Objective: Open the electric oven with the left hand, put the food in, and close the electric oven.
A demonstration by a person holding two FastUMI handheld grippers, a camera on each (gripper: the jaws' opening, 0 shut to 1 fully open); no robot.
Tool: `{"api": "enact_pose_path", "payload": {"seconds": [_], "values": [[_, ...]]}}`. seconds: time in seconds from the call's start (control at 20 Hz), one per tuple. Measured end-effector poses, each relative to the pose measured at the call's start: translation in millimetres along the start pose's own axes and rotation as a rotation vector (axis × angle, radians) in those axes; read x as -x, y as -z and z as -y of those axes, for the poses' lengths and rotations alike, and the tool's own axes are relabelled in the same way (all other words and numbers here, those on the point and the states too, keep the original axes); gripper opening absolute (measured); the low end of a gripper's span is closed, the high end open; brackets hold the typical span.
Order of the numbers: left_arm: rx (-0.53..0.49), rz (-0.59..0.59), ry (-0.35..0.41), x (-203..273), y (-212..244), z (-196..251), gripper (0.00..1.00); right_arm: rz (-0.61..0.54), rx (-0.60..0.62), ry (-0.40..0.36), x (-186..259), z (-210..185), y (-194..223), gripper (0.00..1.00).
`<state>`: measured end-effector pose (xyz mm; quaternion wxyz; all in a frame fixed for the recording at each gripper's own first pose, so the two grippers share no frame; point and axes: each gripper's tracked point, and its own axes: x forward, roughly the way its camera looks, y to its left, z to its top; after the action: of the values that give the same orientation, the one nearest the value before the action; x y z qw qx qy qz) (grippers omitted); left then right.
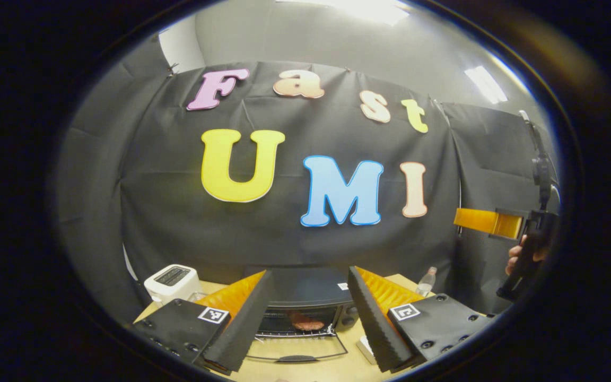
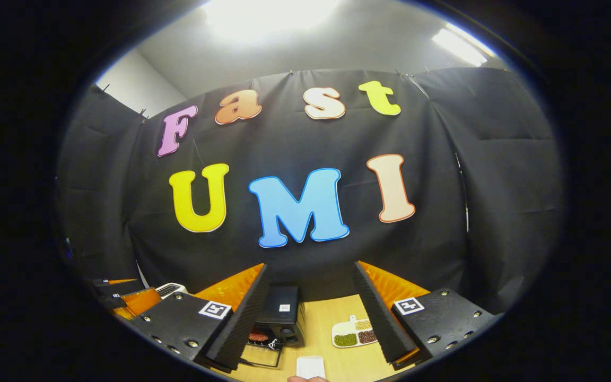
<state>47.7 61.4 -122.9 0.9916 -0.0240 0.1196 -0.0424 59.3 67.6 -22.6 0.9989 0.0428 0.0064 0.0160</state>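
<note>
The black electric oven (image 1: 305, 289) stands on the wooden table, straight ahead in the left gripper view. Its glass door (image 1: 297, 347) lies folded down flat. A reddish-brown piece of food (image 1: 305, 321) rests on the rack inside. My left gripper (image 1: 308, 271) is open and empty, held above and in front of the oven. In the right gripper view the oven (image 2: 283, 310) sits lower left with the food (image 2: 257, 336) visible inside. My right gripper (image 2: 310, 265) is open and holds nothing. It also appears far right (image 1: 488, 222), held by a hand (image 1: 517, 260).
A white toaster (image 1: 173, 281) stands left of the oven, a small bottle (image 1: 426, 281) to its right. A white divided dish of beans (image 2: 355, 332) and a small white object (image 2: 311, 366) lie on the table (image 2: 326, 318). The left gripper (image 2: 125, 297) shows at the left.
</note>
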Motion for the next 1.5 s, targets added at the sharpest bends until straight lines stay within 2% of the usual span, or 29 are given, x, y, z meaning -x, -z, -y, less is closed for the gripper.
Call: {"api": "enact_pose_path", "payload": {"seconds": [0.1, 0.2, 0.3, 0.4, 0.45, 0.65, 0.7, 0.75, 1.05, 1.1, 1.2, 1.25, 1.3, 1.35, 1.5], "values": [[0.026, -0.074, 0.013, -5.7, 28.7, 4.3, 0.99, -0.01, -0.006, -0.001, -1.2, 4.3, -1.4, 0.96], [0.077, -0.186, 0.031, -12.5, 76.3, 8.0, 0.95, -0.011, -0.005, 0.002, -1.5, 8.1, 1.3, 0.96], [0.092, -0.266, 0.013, -18.7, 108.0, 1.4, 0.91, -0.035, 0.011, -0.007, -2.4, 11.5, 8.7, 0.96], [0.092, -0.36, -0.015, -22.3, 141.4, -4.5, 0.99, -0.077, 0.034, -0.008, -2.3, 19.4, 23.1, 0.96], [0.085, -0.409, -0.034, -23.4, 158.9, -7.7, 0.95, -0.093, 0.04, -0.006, -3.0, 23.9, 28.1, 0.96], [0.069, -0.603, -0.066, -22.8, 222.2, -11.6, 0.95, -0.125, 0.032, 0.001, -9.2, 38.3, 41.8, 0.96], [0.065, -0.643, -0.069, -22.8, 235.7, -12.1, 0.92, -0.132, 0.028, 0.004, -10.2, 43.4, 43.0, 0.96], [0.064, -0.68, -0.071, -21.3, 246.3, -12.9, 0.95, -0.136, 0.024, 0.007, -11.9, 48.1, 44.1, 0.96], [0.075, -0.882, -0.095, -16.8, 316.0, -11.6, 0.95, -0.163, -0.025, 0.036, -25.8, 79.4, 60.7, 0.96], [0.068, -0.91, -0.1, -18.8, 327.2, -13.2, 1.0, -0.173, -0.031, 0.041, -27.9, 84.7, 65.2, 0.96], [0.046, -0.994, -0.104, -16.9, 351.2, -14.8, 0.96, -0.191, -0.036, 0.045, -32.1, 92.8, 72.5, 0.96], [0.034, -1.023, -0.104, -18.0, 360.0, -15.1, 1.0, -0.195, -0.035, 0.046, -33.2, 96.9, 73.0, 0.96], [0.021, -1.039, -0.103, -20.8, 366.5, -15.4, 1.0, -0.193, -0.033, 0.048, -35.5, 100.7, 72.3, 0.96], [0.013, -1.053, -0.102, -23.1, 371.9, -15.4, 0.96, -0.191, -0.031, 0.051, -36.8, 104.3, 72.0, 0.96], [0.012, -1.084, -0.113, -31.2, 382.9, -17.1, 0.96, -0.188, -0.019, 0.062, -38.9, 113.4, 71.4, 0.96]]}}
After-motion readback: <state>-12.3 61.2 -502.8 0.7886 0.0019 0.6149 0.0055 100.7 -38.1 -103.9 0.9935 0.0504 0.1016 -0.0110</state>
